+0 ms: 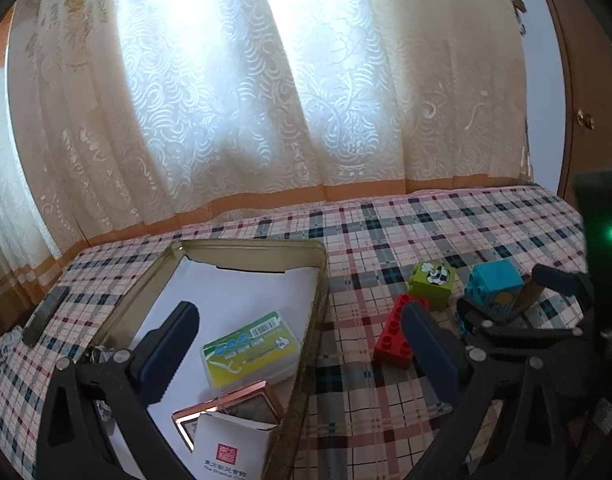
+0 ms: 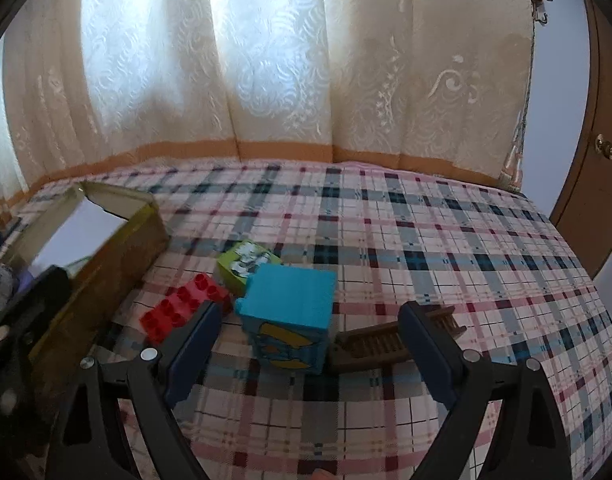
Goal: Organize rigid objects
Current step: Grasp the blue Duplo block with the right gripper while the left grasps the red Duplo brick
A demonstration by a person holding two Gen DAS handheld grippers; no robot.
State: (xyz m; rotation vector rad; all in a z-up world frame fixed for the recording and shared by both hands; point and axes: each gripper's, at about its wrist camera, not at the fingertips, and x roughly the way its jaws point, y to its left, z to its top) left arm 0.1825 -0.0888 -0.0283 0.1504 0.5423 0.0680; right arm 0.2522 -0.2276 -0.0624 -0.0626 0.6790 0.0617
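Now, far left, the shallow gold metal tin (image 1: 322, 264) on the plaid bedspread (image 2: 446, 240) holds a green floss box (image 1: 252, 350); the left gripper (image 1: 302, 344) hovers over its edge, jaws wide, empty. Next come the red studded brick (image 2: 178, 312), lime printed cube (image 2: 246, 264), then the blue plastic cube (image 2: 290, 312), framed by the right gripper (image 2: 310, 340), spread wide, untouching. Rightmost, a brown toy ladder (image 2: 386, 340). Looks like the pick-up approach: descend, straddle blue, squeeze.

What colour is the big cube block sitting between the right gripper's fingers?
Turquoise blue cube block, with a yellow picture on its front; the right wrist view shows it best.
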